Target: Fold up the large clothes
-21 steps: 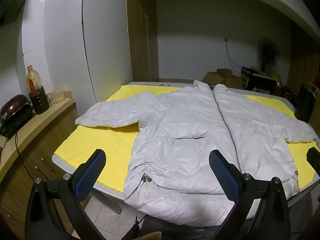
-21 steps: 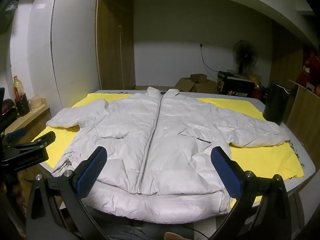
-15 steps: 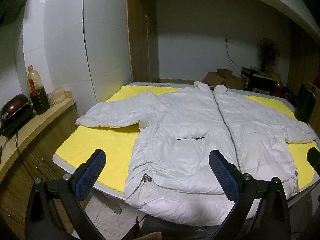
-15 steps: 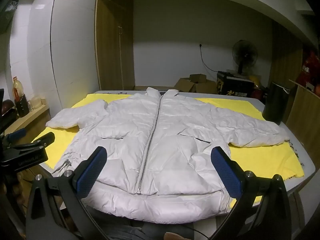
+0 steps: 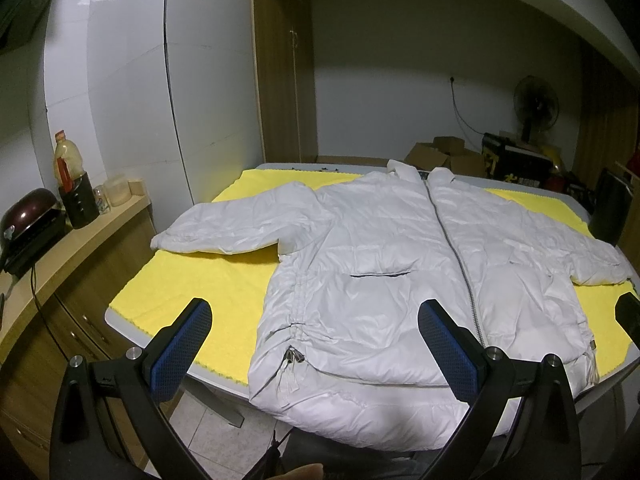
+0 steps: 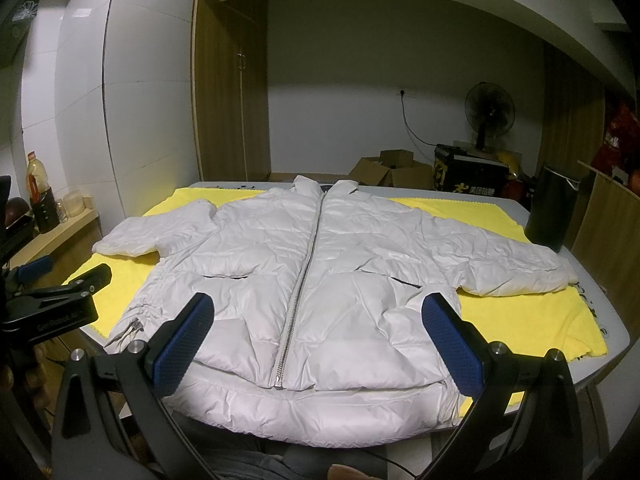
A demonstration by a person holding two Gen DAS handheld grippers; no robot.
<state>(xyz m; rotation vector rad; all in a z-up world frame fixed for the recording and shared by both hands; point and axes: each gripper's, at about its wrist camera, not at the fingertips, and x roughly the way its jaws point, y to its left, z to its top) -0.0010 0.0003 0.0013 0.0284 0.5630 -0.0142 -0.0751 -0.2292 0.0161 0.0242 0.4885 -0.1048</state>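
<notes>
A white puffer jacket (image 5: 400,264) lies flat and zipped, front up, on a yellow cloth (image 5: 208,284) over a grey table; it also shows in the right wrist view (image 6: 320,280). Both sleeves spread out sideways. Its hem hangs over the near table edge. My left gripper (image 5: 316,340) is open and empty, held before the hem's left half. My right gripper (image 6: 320,340) is open and empty, held before the hem's middle. The left gripper also shows in the right wrist view (image 6: 52,284) at the left edge.
A wooden counter (image 5: 60,248) at the left holds a bottle (image 5: 66,164), jars and a dark cooker (image 5: 28,216). A black cylinder (image 6: 550,208) stands at the table's far right corner. Cardboard boxes (image 6: 388,170) and a fan (image 6: 490,114) stand behind the table.
Both views have shifted very slightly; the jacket and both open grippers stay as they were.
</notes>
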